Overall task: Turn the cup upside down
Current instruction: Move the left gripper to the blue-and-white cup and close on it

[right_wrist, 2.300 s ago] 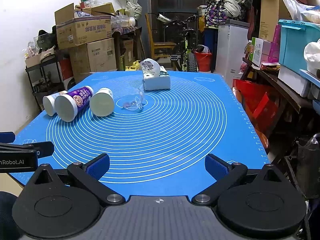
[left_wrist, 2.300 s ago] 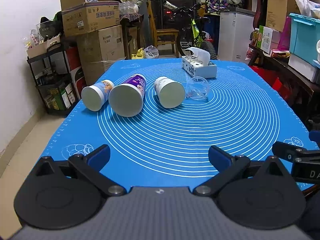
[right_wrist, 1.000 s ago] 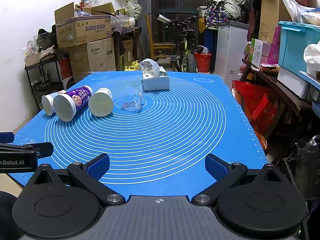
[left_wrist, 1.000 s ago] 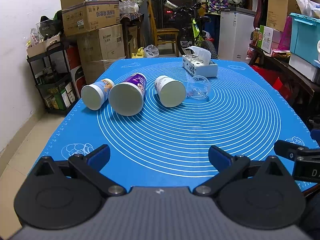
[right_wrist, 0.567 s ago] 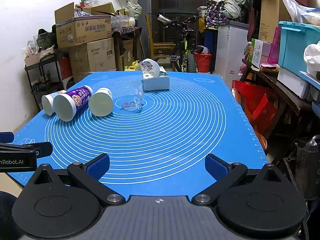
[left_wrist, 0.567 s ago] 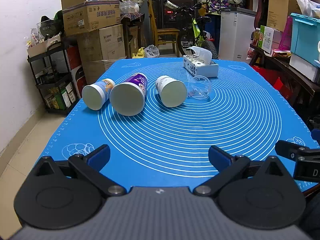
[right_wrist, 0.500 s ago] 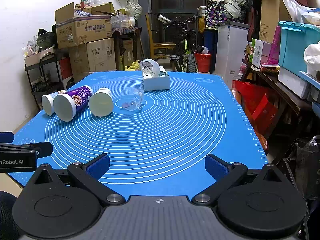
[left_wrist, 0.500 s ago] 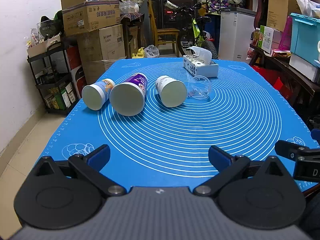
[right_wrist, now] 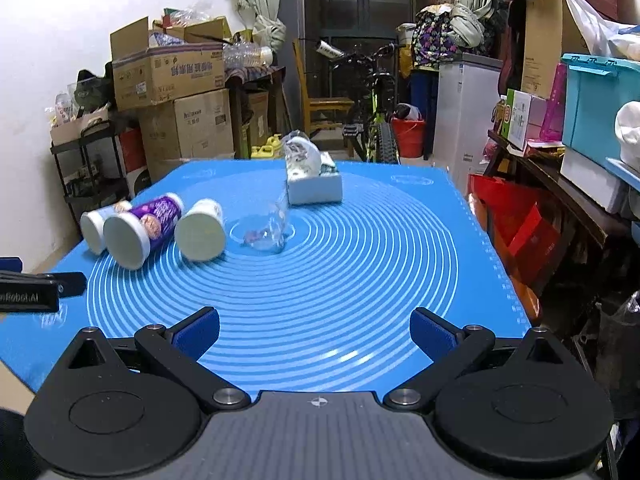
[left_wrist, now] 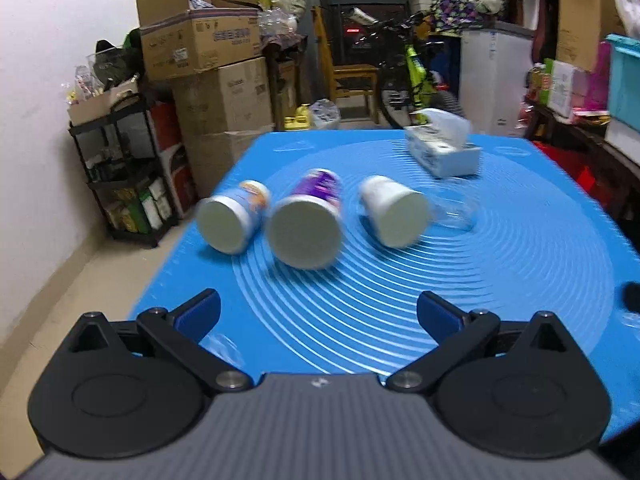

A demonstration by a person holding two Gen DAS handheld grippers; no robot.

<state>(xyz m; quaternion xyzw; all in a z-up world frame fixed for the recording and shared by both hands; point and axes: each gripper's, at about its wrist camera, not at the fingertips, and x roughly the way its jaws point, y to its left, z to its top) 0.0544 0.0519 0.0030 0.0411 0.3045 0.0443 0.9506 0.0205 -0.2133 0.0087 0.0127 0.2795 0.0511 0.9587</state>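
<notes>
Just in front of the tissue box (right_wrist: 314,188), on the near side of it, the clear cup (right_wrist: 262,230) lies on its side on the blue mat (right_wrist: 360,264). Three paper cups lie in a row to the left of it, the nearest being the white paper cup (right_wrist: 200,230), which sits just beside it. Both grippers hover over the mat's near edge, well apart from the cup; the left gripper (left_wrist: 319,308) and the right gripper (right_wrist: 315,330) each have their jaws spread wide, holding nothing. The cup looks like thin transparent plastic, so it is probably very light, slick, easily crushed and prone to roll. A gentle pinch across the wall near the rim seems the safest hold for turning it mouth-down.
</notes>
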